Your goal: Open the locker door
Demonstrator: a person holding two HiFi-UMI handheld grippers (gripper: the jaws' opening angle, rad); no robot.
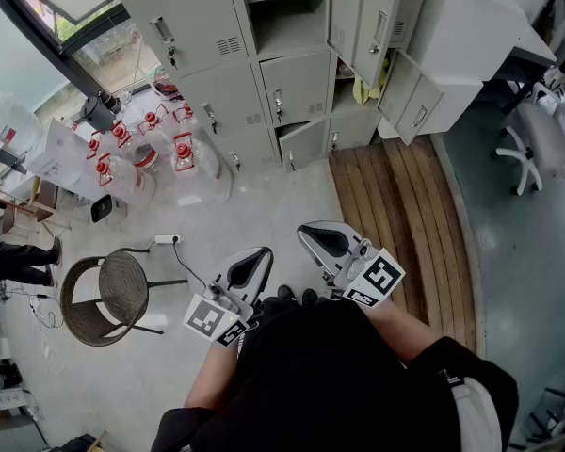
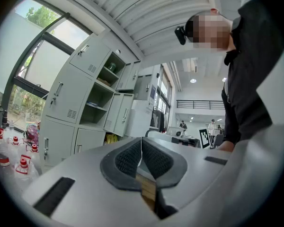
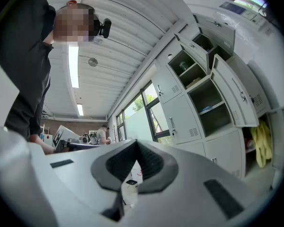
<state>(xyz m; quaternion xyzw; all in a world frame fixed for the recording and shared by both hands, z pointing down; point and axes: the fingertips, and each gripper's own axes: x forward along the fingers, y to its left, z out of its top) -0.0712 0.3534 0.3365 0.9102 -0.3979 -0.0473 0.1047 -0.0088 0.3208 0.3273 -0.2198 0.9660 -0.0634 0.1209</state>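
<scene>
I held the left tool (image 1: pixel 249 267) and right tool (image 1: pixel 324 240) close by my body, side by side, pointed toward the lockers (image 1: pixel 297 83), well apart from them; both were closed, empty.

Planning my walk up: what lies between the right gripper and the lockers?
In the head view, only bare pale floor separates the right gripper from the lockers; a wooden slatted platform lies alongside.

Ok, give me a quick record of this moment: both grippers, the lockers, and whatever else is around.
left gripper: shut, empty, held near the body
right gripper: shut, empty, held near the body
lockers: grey bank ahead; some doors open, others closed
also there: red-capped water bottles, wicker chair
task: no gripper at a door yet
</scene>
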